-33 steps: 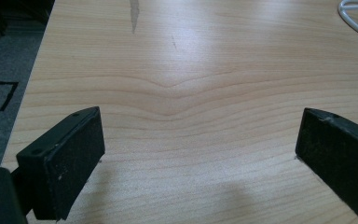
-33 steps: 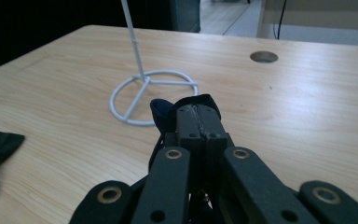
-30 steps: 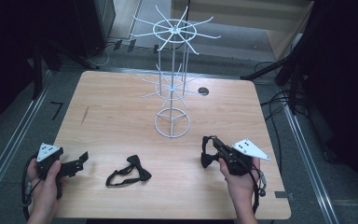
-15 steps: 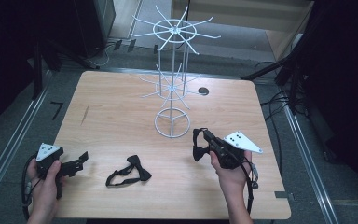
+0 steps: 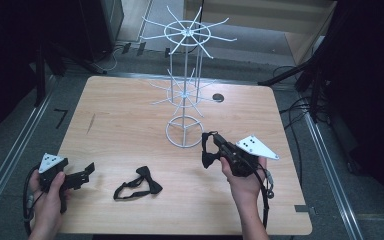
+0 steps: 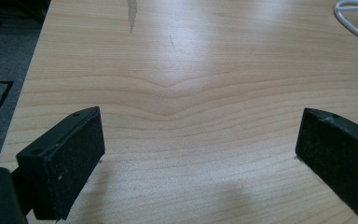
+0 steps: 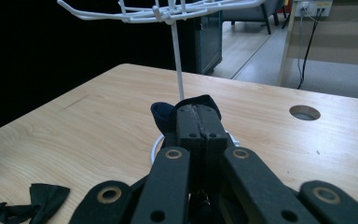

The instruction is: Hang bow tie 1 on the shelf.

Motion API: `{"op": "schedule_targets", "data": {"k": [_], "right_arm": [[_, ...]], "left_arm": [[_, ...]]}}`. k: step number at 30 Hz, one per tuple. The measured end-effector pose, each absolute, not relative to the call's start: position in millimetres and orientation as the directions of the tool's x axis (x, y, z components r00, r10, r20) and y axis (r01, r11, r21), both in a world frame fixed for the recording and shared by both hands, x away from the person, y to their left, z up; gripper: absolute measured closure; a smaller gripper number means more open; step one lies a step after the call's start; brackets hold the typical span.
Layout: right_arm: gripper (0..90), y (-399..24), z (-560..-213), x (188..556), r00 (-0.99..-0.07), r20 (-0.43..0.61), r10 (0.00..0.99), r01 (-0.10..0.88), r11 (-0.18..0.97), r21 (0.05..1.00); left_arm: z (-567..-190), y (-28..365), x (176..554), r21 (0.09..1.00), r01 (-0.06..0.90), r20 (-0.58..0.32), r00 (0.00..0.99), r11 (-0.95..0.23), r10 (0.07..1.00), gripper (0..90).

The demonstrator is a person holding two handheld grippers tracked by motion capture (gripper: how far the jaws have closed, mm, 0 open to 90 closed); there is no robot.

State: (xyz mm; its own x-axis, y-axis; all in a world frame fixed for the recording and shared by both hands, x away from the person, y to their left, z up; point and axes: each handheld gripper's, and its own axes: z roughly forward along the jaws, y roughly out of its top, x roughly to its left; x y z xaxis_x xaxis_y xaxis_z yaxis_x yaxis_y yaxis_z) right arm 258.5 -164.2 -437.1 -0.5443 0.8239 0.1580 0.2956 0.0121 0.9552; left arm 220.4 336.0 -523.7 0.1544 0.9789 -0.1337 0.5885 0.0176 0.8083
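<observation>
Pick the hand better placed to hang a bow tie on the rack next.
Right. The right gripper is shut on a bow tie, lifted beside the rack base. The left gripper sits open at the table edge, empty; the spare tie lies apart.

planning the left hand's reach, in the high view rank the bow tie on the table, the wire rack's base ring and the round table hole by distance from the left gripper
From the left gripper:
1. bow tie, just to its right near the table's front edge.
2. base ring of the white wire rack, mid-table, farther right and back.
3. round hole, behind the rack toward the far right.
</observation>
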Motion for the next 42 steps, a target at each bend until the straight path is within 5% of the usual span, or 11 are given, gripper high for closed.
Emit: {"op": "schedule_targets", "data": {"k": [42], "right_arm": [[90.0,-143,-388,272,-0.587,0.134,0.798,0.224,0.001,0.975]], "left_arm": [[-524,337,220,0.806,0.591,-0.138,0.160,0.017,0.977,1.6]]}}
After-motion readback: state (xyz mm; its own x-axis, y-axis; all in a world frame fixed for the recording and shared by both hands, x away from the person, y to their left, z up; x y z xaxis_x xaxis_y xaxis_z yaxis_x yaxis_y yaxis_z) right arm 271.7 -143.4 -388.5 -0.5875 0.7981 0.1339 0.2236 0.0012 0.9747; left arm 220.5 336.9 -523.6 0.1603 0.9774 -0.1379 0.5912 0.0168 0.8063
